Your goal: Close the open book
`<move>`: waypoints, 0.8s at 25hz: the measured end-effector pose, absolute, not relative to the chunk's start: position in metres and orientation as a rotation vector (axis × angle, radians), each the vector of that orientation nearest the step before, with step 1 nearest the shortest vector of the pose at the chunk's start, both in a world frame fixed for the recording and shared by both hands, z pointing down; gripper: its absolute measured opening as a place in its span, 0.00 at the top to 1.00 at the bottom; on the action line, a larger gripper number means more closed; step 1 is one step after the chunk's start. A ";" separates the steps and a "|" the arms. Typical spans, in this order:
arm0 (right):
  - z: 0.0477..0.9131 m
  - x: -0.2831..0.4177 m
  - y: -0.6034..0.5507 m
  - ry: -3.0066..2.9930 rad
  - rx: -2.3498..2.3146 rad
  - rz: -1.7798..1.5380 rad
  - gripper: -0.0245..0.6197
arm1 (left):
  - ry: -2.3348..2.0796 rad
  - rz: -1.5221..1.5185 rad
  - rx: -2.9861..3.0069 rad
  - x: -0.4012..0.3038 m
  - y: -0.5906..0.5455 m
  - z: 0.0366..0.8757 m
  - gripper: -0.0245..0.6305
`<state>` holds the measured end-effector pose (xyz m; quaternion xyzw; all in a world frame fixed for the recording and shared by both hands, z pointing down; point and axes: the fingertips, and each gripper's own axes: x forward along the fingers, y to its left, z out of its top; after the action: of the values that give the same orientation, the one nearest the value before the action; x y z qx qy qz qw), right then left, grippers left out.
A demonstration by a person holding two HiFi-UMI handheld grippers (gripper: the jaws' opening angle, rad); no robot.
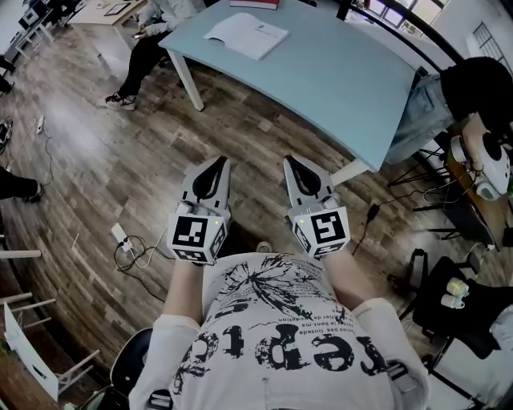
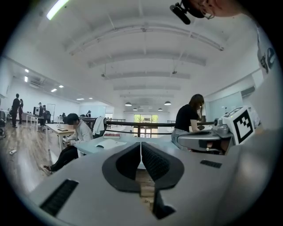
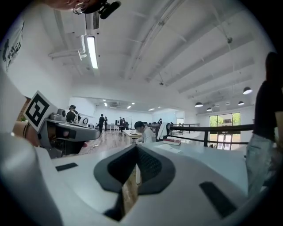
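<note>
An open white book [image 1: 247,34] lies on the far left part of a light blue table [image 1: 345,72]. I hold both grippers close to my body over the wooden floor, well short of the table and pointing toward it. The left gripper [image 1: 217,162] is shut with nothing in it, and so is the right gripper [image 1: 291,162]. In the left gripper view the jaws [image 2: 141,146] meet, and the book [image 2: 106,144] shows far ahead. In the right gripper view the jaws [image 3: 135,148] are together, with the book [image 3: 169,148] in the distance.
A red closed book [image 1: 255,4] lies at the table's far edge. A seated person [image 1: 148,40] is at the table's left end and another person [image 1: 449,96] stands at its right. A white power strip [image 1: 120,236] with cables lies on the floor at left.
</note>
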<state>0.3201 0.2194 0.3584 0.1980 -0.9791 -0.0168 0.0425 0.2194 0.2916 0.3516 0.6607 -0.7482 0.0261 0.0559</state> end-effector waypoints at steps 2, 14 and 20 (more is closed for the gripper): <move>0.363 0.314 0.219 -3.002 0.596 -0.047 0.95 | -2.252 0.105 2.010 0.216 0.292 0.359 0.93; 0.377 0.190 0.177 -2.941 0.635 -0.011 0.95 | -2.222 0.167 2.031 0.082 0.262 0.373 0.93; 0.370 0.096 0.148 -2.912 0.725 0.014 0.95 | -2.174 0.150 2.058 -0.022 0.235 0.365 0.93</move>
<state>0.0956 0.1481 0.3699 0.2409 -0.9680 0.0048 0.0705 -0.0216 0.2345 0.3649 0.6848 -0.7234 0.0500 0.0718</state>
